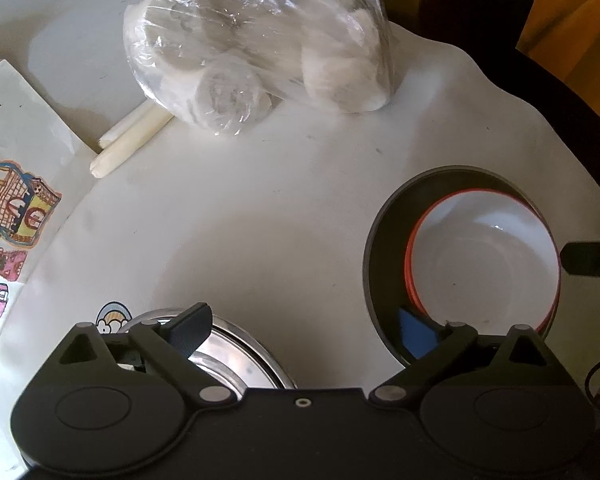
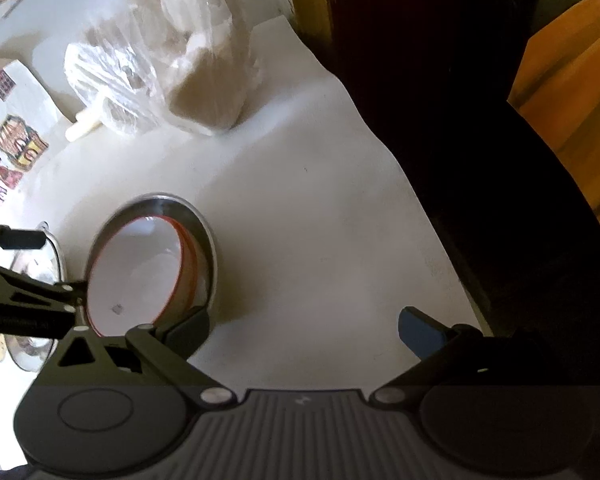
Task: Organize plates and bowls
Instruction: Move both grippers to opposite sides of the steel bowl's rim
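Note:
A white bowl with a red rim (image 1: 484, 256) (image 2: 140, 276) sits nested inside a larger grey metal bowl (image 1: 384, 256) (image 2: 208, 236) on the white table. A shiny steel plate (image 1: 240, 356) (image 2: 56, 264) lies to its left. My left gripper (image 1: 304, 334) (image 2: 40, 272) is open: one finger is over the steel plate, and the blue-padded one is at the nested bowls' near-left rim. My right gripper (image 2: 304, 332) is open too. Its left finger is by the bowls' near edge and its blue-padded finger is over bare table. One right fingertip (image 1: 588, 260) shows beside the white bowl.
A clear plastic bag of white lumps (image 1: 260, 40) (image 2: 172, 64) lies at the back, with pale rolled sticks (image 1: 128, 144) beside it. A sheet with coloured drawings (image 1: 16, 204) (image 2: 16, 144) covers the left. The table's edge (image 2: 440, 216) runs along the right, with dark furniture beyond.

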A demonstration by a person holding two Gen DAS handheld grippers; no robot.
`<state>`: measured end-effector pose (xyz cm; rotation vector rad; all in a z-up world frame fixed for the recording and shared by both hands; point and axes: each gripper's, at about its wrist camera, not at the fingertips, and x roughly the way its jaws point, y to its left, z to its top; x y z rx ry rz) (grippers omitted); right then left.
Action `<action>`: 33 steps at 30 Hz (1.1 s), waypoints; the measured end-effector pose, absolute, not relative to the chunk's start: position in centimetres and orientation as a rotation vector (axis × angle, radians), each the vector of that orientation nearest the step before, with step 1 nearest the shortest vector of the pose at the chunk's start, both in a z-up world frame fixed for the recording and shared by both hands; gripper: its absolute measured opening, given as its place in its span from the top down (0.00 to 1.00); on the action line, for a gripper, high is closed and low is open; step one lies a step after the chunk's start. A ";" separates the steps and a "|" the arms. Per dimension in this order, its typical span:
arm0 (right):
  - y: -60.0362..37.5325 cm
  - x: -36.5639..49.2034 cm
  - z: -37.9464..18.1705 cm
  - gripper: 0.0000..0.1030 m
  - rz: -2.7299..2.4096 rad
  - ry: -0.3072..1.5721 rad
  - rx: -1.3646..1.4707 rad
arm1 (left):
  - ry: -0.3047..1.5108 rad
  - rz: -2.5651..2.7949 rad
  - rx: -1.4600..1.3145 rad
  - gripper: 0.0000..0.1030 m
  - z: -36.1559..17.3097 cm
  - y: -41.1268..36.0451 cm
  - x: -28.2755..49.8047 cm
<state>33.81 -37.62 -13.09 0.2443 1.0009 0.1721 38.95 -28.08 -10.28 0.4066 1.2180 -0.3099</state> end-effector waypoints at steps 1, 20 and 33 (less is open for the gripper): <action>-37.7 33.8 -12.9 0.00 0.175 0.994 0.251 | 1.218 -0.310 0.405 0.05 -10.3 -28.0 39.0; -35.9 34.7 -13.7 0.04 0.193 1.010 0.170 | 1.216 -0.351 0.419 0.23 -10.8 -28.7 39.0; -35.7 34.8 -13.8 0.30 0.263 0.996 0.203 | 1.259 -0.427 0.196 0.60 -11.1 -26.9 39.6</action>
